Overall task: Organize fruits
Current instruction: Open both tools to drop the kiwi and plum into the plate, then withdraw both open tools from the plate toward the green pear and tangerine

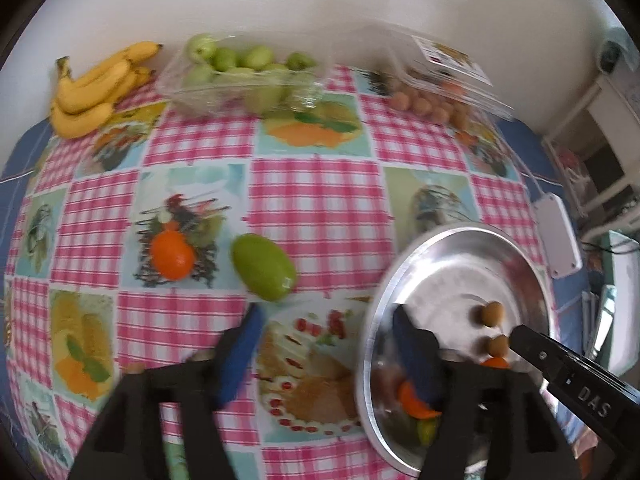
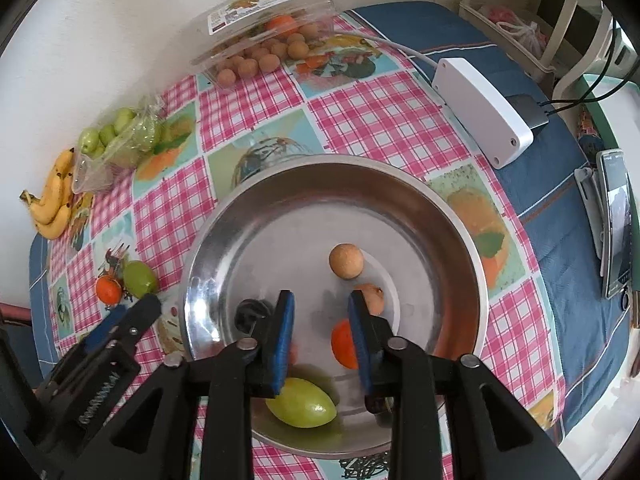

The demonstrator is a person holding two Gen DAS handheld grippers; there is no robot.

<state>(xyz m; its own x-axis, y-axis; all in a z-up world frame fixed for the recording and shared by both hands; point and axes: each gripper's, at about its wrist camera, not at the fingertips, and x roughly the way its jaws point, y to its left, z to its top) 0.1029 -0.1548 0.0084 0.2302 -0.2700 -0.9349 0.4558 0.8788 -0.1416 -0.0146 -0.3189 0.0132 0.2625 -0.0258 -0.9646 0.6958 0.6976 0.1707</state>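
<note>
A steel bowl (image 2: 400,184) holds two brown round fruits (image 2: 346,261), an orange fruit (image 2: 343,345) and a green fruit (image 2: 302,403). My right gripper (image 2: 320,340) is open and empty, hovering over the bowl's near side. On the cloth left of the bowl lie a green fruit (image 1: 264,267) and a small orange fruit (image 1: 173,255). My left gripper (image 1: 332,348) is open and empty, just short of the green fruit, its right finger over the bowl's rim (image 1: 374,320). The right gripper's finger (image 1: 560,364) shows in the left wrist view.
At the back by the wall lie bananas (image 1: 96,88), a clear tray of green fruits (image 1: 244,76) and an open clear box of brown fruits (image 2: 260,56). A white power box (image 2: 484,112) and a phone (image 2: 616,224) sit to the right.
</note>
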